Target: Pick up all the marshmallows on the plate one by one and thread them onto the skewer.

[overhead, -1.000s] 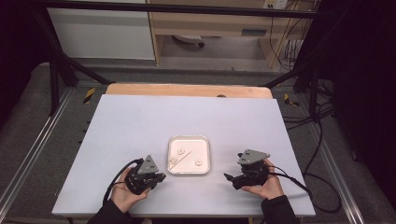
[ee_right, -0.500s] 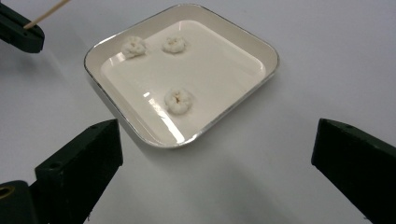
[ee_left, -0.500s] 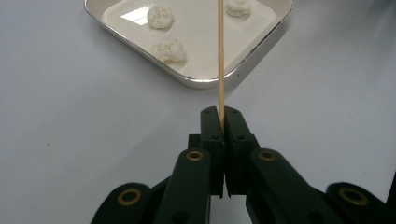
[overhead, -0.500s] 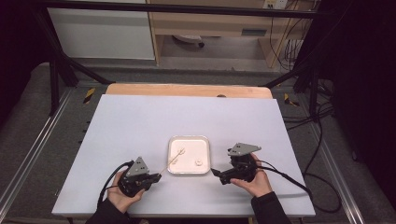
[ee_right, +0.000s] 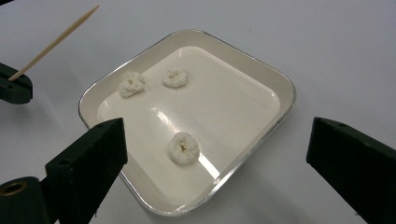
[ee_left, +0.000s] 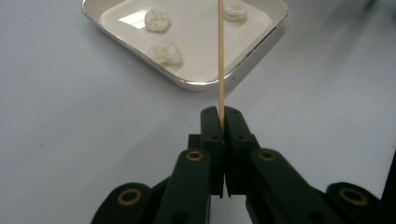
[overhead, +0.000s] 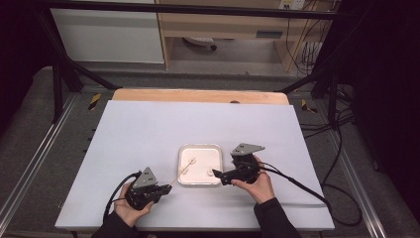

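A shallow white tray [overhead: 216, 151] with a metal rim lies on the white table; its rim shows again in the left gripper view [ee_left: 201, 85] and the right gripper view [ee_right: 289, 100]. Three small white ring-shaped pieces lie in it, one nearest my right gripper [ee_right: 184, 148] and two farther off [ee_right: 131, 84]. My left gripper [ee_left: 221, 116] is shut on a thin wooden skewer [ee_left: 220, 60] that points up over the tray. In the high view it [overhead: 166, 188] sits left of the tray. My right gripper [ee_right: 215, 158] is open, jaws wide apart, facing the tray's right edge [overhead: 217, 174].
The white table [overhead: 148, 129] has free room behind and to the left of the tray. A wooden strip [overhead: 198, 95] runs along its far edge. Cables [overhead: 297, 181] trail from the right gripper across the table's right side.
Both grippers have moved toward the near side of the tray. The left one now holds the skewer with its tip over the tray; the right has swung in close to the tray's right edge.
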`<state>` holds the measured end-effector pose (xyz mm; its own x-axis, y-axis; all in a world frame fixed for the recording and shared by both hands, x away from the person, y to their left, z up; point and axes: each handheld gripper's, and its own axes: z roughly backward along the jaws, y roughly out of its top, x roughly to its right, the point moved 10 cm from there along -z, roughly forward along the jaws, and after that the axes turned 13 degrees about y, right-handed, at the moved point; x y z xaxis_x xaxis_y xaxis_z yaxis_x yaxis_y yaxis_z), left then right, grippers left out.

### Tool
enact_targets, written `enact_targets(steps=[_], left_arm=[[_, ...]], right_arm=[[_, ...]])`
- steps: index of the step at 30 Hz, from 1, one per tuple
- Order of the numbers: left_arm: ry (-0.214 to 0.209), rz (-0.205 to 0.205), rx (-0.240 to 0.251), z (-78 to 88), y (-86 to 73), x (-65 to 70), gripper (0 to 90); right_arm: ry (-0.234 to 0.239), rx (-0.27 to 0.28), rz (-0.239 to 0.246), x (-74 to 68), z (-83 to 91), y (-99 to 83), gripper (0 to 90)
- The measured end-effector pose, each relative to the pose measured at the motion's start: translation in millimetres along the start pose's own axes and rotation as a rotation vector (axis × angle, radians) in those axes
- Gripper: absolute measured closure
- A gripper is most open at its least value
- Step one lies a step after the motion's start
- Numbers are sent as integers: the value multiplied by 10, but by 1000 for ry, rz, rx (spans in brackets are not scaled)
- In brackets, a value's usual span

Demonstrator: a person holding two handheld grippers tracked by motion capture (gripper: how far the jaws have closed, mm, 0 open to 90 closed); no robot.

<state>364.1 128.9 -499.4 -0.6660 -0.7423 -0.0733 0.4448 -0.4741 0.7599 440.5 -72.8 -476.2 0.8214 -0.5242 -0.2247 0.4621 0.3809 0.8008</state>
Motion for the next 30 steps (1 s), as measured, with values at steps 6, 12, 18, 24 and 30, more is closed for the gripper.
enact_targets(steps=[6, 12, 18, 24, 30], left_arm=[[-8, 4, -1, -6, -1, 5, 883], [-5, 9, -1, -1, 2, -6, 882], [-9, 10, -3, -12, -1, 3, 883], [-8, 10, 2, -13, 4, 8, 882], [-7, 11, 9, -10, 11, 16, 883]], right_arm=[[32, -5, 8, -31, -156, 34, 133], [44, -56, 7, -58, -292, 3, 234], [36, -120, 17, -70, -425, -136, 368], [27, -118, 15, -64, -462, -169, 506], [24, -123, 18, -74, -493, -209, 585]])
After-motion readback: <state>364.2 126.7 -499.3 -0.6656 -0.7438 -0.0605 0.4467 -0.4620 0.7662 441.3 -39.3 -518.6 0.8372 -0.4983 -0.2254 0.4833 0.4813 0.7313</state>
